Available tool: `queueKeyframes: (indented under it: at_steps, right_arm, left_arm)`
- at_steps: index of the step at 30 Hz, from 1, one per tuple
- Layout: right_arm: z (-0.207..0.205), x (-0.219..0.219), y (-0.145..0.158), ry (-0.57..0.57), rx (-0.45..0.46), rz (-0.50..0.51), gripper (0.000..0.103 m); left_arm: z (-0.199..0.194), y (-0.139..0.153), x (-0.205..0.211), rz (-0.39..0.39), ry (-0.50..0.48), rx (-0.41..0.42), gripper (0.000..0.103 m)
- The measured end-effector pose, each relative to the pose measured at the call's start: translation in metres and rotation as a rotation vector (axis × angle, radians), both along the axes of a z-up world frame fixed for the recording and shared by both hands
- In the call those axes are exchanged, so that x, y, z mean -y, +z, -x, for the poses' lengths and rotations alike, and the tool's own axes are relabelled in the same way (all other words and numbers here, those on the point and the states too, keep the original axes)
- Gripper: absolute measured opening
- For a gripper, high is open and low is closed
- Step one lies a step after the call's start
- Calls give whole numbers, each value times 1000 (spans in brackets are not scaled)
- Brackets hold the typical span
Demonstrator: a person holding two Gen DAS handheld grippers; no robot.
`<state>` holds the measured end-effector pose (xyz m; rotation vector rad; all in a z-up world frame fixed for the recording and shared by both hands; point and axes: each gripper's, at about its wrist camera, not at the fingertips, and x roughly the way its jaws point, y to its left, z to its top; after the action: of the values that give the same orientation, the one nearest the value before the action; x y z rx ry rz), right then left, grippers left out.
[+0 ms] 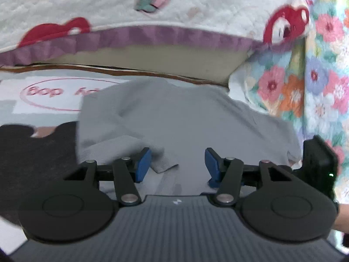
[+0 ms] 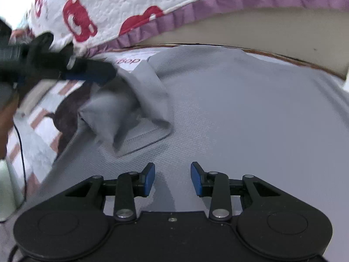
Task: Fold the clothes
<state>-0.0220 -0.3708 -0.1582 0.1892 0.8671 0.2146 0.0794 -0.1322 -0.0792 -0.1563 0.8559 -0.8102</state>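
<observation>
A grey shirt (image 1: 185, 120) lies spread on a printed mat, filling most of the right wrist view (image 2: 250, 109). One sleeve (image 1: 122, 150) is folded in over the body; its hemmed cuff (image 2: 141, 139) rests on the grey cloth. My left gripper (image 1: 177, 163) hovers open just above the shirt, the cuff's corner lying between its blue pads, which do not touch it. From the right wrist view it is a blurred shape (image 2: 91, 74) over the bunched sleeve. My right gripper (image 2: 172, 179) is open, low over flat cloth, holding nothing.
A white quilt (image 1: 152, 0) with red bears and a purple frill overhangs a bed edge behind the shirt. Floral fabric (image 1: 316, 76) hangs at the right. The mat (image 1: 50, 96) shows pink lettering and a dark brown patch (image 1: 32, 152). A thin cable (image 2: 20, 148) runs at left.
</observation>
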Motion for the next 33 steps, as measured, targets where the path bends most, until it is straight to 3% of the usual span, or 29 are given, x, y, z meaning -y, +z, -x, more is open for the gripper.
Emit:
queueKeyframes:
  at_steps: [3, 9, 12, 16, 20, 24, 25, 26, 28, 32, 33]
  right_arm:
    - [1, 5, 10, -11, 14, -6, 41]
    - [-15, 9, 33, 35, 45, 48, 41]
    - [-27, 0, 31, 93, 48, 77, 41]
    - [-41, -22, 19, 146, 22, 145, 42]
    - [-50, -42, 22, 193, 45, 157, 44]
    - [-61, -53, 2, 208, 57, 269, 43]
    - [-62, -51, -1, 215, 86, 268, 41]
    - [-63, -49, -1, 212, 106, 263, 4]
    - [-69, -33, 11, 130, 139, 189, 4]
    - [-62, 22, 45, -117, 208, -157, 4]
    - [-60, 32, 51, -159, 215, -201, 4]
  left_arm:
    - [-5, 11, -42, 38, 71, -3, 55]
    - [-13, -4, -60, -133, 69, 41, 52]
    - [-9, -6, -49, -133, -8, 68, 52]
    - [-8, -24, -32, -153, -90, 14, 52]
    - [-6, -31, -26, -207, -111, 37, 50]
    - [-6, -33, -26, -288, -62, 125, 49]
    - [-5, -33, -27, -278, -64, 124, 49]
    - [-4, -32, -27, -268, -66, 123, 49]
    - [-2, -31, -29, -248, -71, 122, 49]
    - [5, -29, -18, -243, -120, 142, 49]
    - [7, -30, -15, -241, -135, 144, 49]
